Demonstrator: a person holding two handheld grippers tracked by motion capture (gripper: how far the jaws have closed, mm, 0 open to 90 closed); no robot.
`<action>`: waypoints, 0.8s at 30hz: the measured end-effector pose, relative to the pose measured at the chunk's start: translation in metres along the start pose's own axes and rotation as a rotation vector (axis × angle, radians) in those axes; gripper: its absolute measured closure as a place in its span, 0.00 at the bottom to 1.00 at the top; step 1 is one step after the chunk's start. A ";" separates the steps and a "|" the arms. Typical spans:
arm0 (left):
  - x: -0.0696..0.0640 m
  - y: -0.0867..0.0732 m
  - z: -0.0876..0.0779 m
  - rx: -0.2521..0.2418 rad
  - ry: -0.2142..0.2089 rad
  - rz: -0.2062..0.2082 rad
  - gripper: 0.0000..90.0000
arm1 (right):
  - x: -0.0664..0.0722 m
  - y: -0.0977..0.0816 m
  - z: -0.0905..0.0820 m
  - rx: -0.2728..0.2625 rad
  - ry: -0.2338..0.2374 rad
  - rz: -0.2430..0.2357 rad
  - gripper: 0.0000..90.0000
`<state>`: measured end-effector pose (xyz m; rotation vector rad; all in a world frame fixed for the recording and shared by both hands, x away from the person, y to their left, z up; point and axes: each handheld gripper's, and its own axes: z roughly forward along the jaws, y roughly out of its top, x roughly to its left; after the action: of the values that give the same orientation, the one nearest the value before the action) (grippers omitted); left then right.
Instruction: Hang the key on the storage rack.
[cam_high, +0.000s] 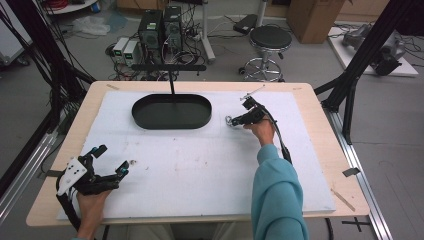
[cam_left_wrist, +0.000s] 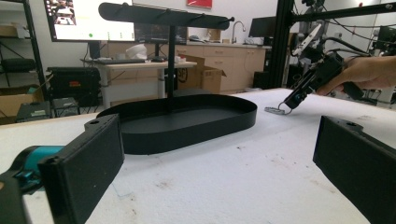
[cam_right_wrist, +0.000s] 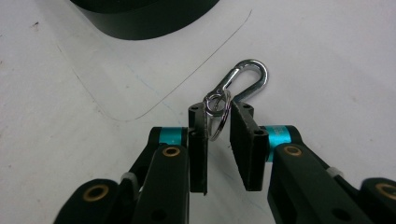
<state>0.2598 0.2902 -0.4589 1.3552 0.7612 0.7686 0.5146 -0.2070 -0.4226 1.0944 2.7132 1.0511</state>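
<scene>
A white foam sheet (cam_high: 200, 165) covers a pale wooden table (cam_high: 320, 125); grey floor lies around it, with computer towers (cam_high: 161, 27), a round stool (cam_high: 270, 39) and cardboard boxes (cam_high: 312, 17) beyond the far edge; the left gripper (cam_high: 111, 160) rests at the near corner, jaws spread wide apart; ahead of it sits a black oval tray (cam_left_wrist: 187, 121) with an upright stand (cam_left_wrist: 171, 51); the right gripper (cam_right_wrist: 219, 123), just beside that tray, has its jaws narrowed around the key ring (cam_right_wrist: 215, 112) of a silver carabiner (cam_right_wrist: 245, 79) lying on the foam; whether they actually pinch it, I cannot tell.
</scene>
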 end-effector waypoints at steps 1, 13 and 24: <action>0.000 0.000 0.000 0.000 0.000 0.000 0.03 | 0.001 0.000 0.000 -0.001 -0.001 -0.005 0.89; 0.000 0.000 0.000 0.000 0.000 0.001 0.03 | 0.002 0.000 0.003 0.000 0.002 0.008 0.96; 0.000 0.000 0.000 0.000 0.000 0.001 0.03 | 0.004 0.001 0.004 0.002 -0.002 0.018 0.99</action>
<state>0.2598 0.2901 -0.4590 1.3559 0.7605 0.7691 0.5132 -0.2020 -0.4241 1.1219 2.7084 1.0495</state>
